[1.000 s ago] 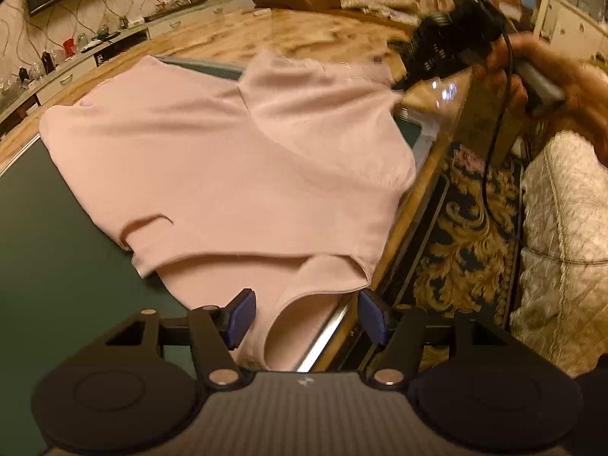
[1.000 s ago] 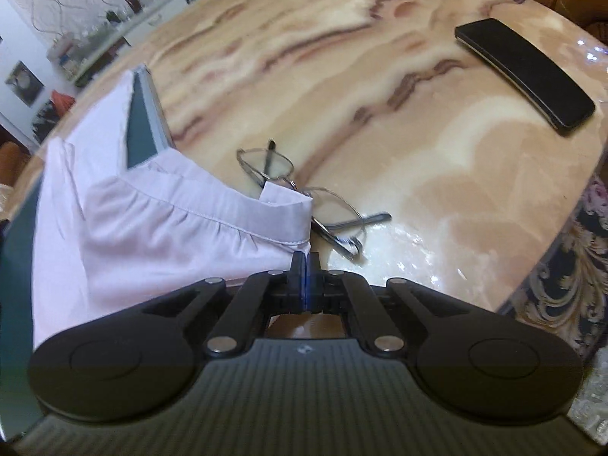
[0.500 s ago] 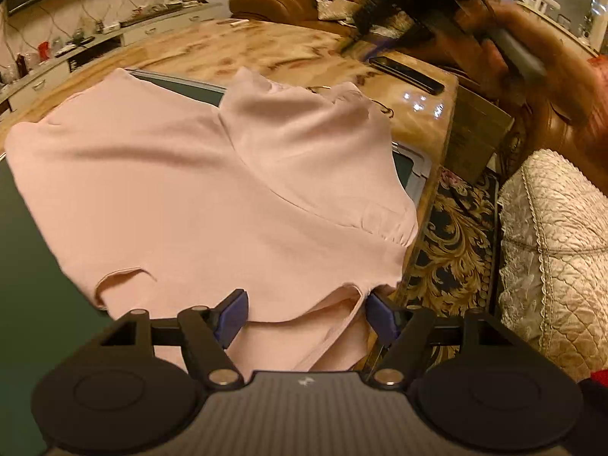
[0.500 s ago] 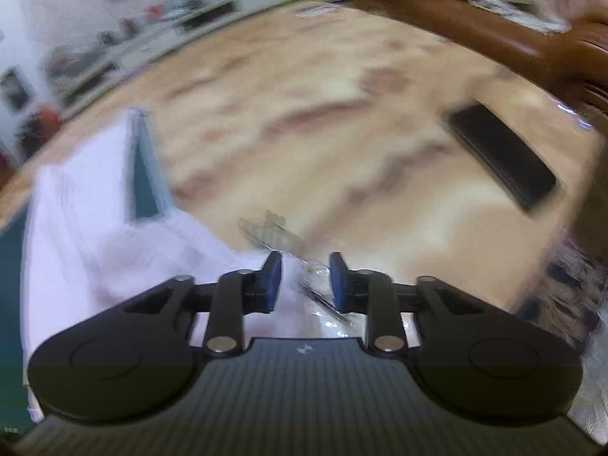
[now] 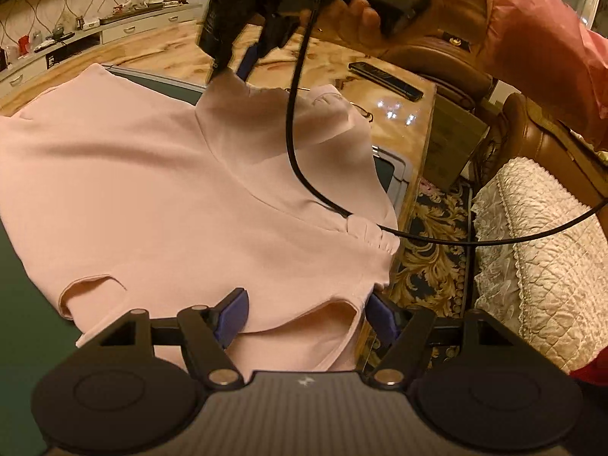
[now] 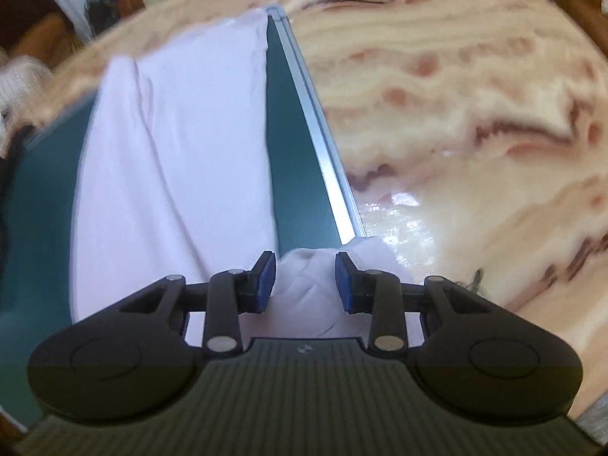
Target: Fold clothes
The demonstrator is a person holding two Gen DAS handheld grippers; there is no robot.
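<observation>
Both grippers are sitting open on you: the left gripper [image 5: 306, 313] is straddling the pink shirt's [image 5: 159, 190] near hem at 6 o'clock, the right gripper [image 6: 304, 279] is hovering unclamped over its 12 o'clock corner, nearer.

right claw [image 6: 305, 280] opened off sleeve, swung over pink garment's [image 5: 159, 197] far corner

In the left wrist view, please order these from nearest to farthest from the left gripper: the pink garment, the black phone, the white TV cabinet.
1. Pink garment, between the left gripper fingers.
2. Black phone, upper right, on the marble table.
3. White TV cabinet, far upper left.
</observation>
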